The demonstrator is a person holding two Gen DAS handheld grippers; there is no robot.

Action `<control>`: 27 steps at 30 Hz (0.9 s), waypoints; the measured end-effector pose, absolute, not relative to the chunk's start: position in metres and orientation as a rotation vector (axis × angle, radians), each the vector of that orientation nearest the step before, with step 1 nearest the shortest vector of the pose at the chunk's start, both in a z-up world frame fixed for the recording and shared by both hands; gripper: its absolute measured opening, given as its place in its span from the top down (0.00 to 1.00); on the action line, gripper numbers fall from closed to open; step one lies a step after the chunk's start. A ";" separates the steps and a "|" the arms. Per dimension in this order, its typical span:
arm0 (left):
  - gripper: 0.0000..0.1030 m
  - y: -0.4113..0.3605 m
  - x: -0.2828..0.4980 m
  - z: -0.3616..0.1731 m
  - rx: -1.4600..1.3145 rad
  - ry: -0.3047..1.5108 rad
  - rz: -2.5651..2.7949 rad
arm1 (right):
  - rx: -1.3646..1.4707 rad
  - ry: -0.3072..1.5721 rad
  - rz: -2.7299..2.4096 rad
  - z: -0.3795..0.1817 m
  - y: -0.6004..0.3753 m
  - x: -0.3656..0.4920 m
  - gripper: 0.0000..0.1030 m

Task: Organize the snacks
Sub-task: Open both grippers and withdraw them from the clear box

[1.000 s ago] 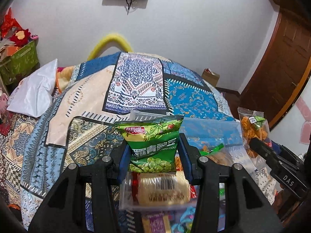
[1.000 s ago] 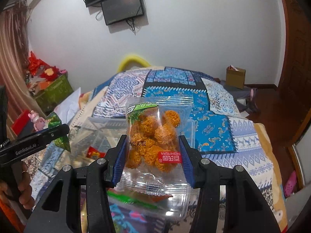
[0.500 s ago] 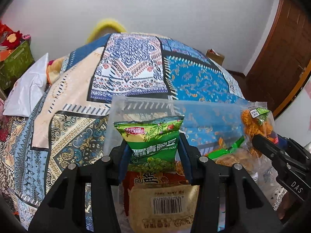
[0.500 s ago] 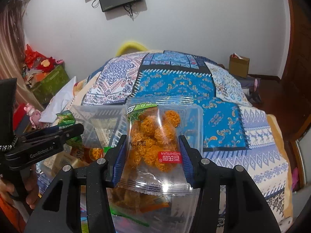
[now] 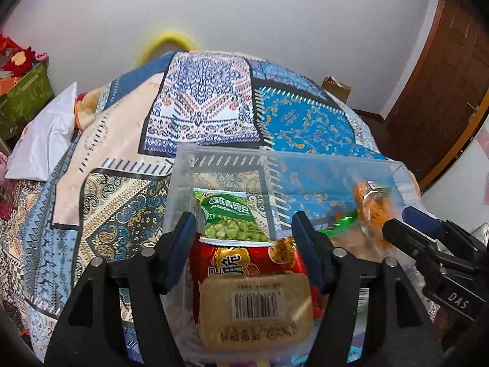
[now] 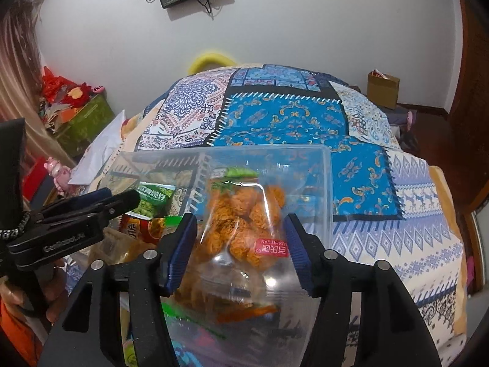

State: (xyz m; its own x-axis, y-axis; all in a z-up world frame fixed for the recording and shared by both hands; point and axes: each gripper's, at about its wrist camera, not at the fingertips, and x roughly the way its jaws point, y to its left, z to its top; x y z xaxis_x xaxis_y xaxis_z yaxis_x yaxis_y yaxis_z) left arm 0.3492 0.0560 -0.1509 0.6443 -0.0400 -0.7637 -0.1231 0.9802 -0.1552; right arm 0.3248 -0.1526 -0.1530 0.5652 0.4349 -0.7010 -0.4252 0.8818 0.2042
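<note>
A clear plastic bin [image 5: 220,162] sits on the bed and holds several snack packs. My left gripper [image 5: 244,237] is open above the bin; the green pea bag [image 5: 229,220] lies loose inside, on a red pack [image 5: 244,264] and a tan barcode pack [image 5: 255,309]. My right gripper [image 6: 238,237] is open over the bin [image 6: 324,183]; the clear bag of orange balls [image 6: 244,214] lies between its jaws, tilted and blurred, inside the bin. The pea bag [image 6: 154,202] also shows in the right wrist view, beside the left gripper [image 6: 122,202].
A patchwork quilt [image 5: 207,107] covers the bed around the bin. A white pillow [image 5: 45,140] and a green box [image 5: 24,94] are at the left. A cardboard box [image 6: 383,88] stands on the floor at the back right, near a wooden door [image 5: 443,76].
Both grippers lowered over the bin and opened. The pea bag dropped from the left jaws into the bin; the orange-ball bag slipped from the right jaws into the bin.
</note>
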 end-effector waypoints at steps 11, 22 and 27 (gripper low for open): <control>0.36 0.050 0.295 -0.090 -0.192 0.783 0.003 | -0.061 0.722 0.513 -0.108 -0.151 0.283 0.43; 0.29 0.041 0.209 -0.064 -0.151 0.762 -0.033 | -0.082 0.616 0.559 -0.069 -0.163 0.207 0.40; 0.29 0.038 0.172 -0.077 -0.140 0.816 -0.048 | -0.126 0.605 0.546 -0.078 -0.166 0.175 0.32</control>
State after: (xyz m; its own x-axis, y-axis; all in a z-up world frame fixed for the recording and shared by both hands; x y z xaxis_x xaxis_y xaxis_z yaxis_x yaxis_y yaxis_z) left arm 0.1718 0.0384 -0.0770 0.6846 -0.0964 -0.7225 -0.0113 0.9897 -0.1427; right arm 0.1751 -0.1662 -0.0784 0.6863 0.4505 -0.5709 -0.5226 0.8515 0.0436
